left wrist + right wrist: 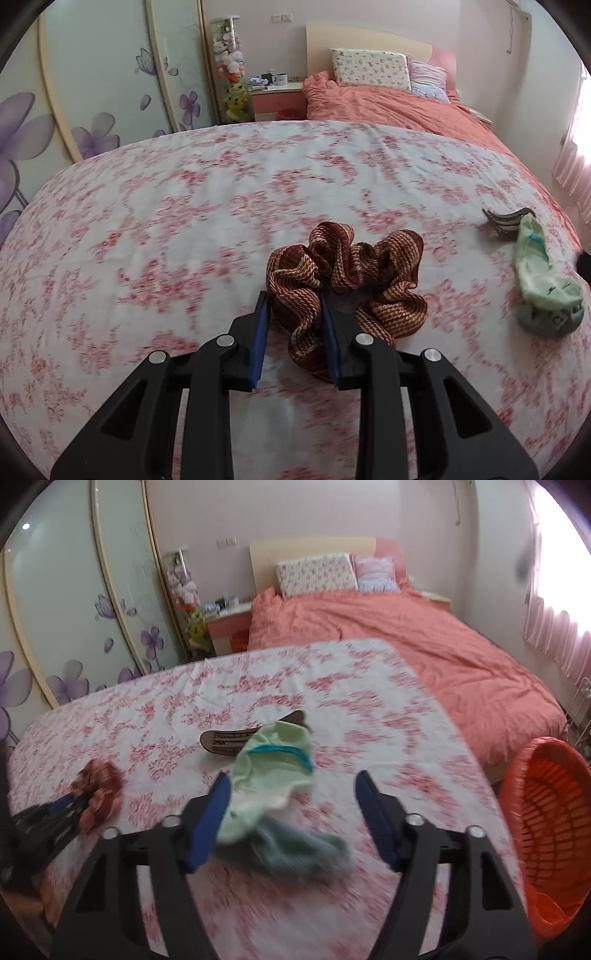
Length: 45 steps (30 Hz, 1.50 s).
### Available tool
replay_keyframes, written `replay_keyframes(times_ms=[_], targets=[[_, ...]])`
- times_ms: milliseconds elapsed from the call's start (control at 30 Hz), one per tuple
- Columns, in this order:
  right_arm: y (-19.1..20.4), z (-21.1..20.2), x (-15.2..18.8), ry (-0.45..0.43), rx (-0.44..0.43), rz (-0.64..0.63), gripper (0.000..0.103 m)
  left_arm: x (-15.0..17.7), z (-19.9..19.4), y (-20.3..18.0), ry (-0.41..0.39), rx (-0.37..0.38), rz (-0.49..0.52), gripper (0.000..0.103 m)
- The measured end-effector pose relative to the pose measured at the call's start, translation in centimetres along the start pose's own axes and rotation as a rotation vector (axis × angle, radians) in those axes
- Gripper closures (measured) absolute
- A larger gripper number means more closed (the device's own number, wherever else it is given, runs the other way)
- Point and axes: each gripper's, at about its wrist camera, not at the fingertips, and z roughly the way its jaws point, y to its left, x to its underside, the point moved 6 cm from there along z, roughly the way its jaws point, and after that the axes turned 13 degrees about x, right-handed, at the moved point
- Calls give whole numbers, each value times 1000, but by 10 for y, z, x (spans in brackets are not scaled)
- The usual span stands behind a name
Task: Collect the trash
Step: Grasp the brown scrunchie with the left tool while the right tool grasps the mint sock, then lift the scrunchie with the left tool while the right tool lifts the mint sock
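The surface [332, 672] wears a soft cloth printed with pink flowers, so the small things lie spread for easy picking; beside it to the right waits an orange slatted plastic basket [546, 805], likely where they go; the right claw [291, 790] stands half open astride a limp pale-green sock [269, 749], not yet pinching; the left claw [293, 314] is nearly closed, squeezing a ruffled brown woven scrunchie [347, 280]; a ribbed dark hair clip [229, 742] lies partly under the sock.

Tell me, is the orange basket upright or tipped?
Tipped. The basket leans with its open mouth toward the table, so its slatted inside shows.
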Motion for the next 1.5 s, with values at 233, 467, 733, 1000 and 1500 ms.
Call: replay_keyframes(times_ms=[233, 467, 733, 1000, 1500], targets=[[26, 51, -6, 143, 17, 15, 44, 0, 0, 2, -1, 34, -23, 75], [37, 55, 4, 131, 30, -54, 99, 0, 3, 2, 3, 53, -30, 74], [-2, 34, -10, 65, 39, 49, 100, 0, 5, -1, 6, 46, -20, 74], [-59, 40, -8, 78, 199, 101, 100, 0, 7, -8, 12, 44, -12, 74], [-47, 49, 15, 146, 101, 73, 33, 1, 7, -9, 10, 42, -10, 71]])
